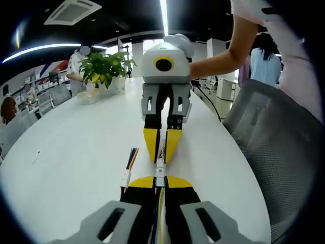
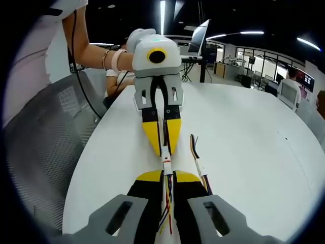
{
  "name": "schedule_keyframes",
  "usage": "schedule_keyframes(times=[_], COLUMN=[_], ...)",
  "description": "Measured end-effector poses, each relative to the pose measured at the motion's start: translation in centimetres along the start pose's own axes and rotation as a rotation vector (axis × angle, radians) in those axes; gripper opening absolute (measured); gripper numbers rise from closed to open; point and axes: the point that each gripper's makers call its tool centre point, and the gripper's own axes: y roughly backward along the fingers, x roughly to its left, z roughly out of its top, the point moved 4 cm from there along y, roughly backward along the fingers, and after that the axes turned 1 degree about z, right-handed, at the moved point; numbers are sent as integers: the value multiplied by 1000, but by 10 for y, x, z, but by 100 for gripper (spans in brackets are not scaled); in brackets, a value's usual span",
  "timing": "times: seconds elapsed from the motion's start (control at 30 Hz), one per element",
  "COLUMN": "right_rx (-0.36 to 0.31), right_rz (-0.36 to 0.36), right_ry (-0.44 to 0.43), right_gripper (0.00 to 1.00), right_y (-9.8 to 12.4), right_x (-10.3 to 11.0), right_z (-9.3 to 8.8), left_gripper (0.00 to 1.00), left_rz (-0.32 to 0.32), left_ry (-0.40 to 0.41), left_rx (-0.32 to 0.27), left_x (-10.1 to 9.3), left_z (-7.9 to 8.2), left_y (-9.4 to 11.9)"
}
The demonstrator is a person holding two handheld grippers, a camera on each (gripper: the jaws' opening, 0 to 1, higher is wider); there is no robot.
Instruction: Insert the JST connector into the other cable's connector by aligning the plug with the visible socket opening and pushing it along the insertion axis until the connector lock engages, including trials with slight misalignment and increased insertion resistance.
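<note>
At frame centre in the left gripper view, a small white plastic connector (image 1: 160, 170) runs lengthwise from bottom to top, between two facing pairs of yellow-tipped jaws. The left gripper (image 1: 159, 184) clamps its multicoloured wires; the right gripper (image 1: 162, 151) pinches the far end. A spare cable (image 1: 128, 170) lies just left on the smooth white table (image 1: 76, 152).

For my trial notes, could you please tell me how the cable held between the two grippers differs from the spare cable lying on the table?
The held cable is pinched at both ends, by the right gripper and the left gripper; the spare cable lies loose on the white table, touched by neither. The held cable's white connectors meet between the tips; the spare's connector lies off to one side. Both have white connectors and coloured wires.
</note>
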Motion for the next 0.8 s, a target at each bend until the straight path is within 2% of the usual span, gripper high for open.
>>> schedule_keyframes(times=[0.73,0.8], right_rx=[13,13], right_rz=[19,19], right_ry=[8,14], right_gripper=[3,3], right_y=[-3,-3], right_x=[2,2], right_z=[-1,0], left_gripper=[0,0], left_rz=[-6,-9], left_ry=[4,-17], left_rx=[20,18], left_x=[-2,-1], left_z=[0,1], left_y=[-2,-1])
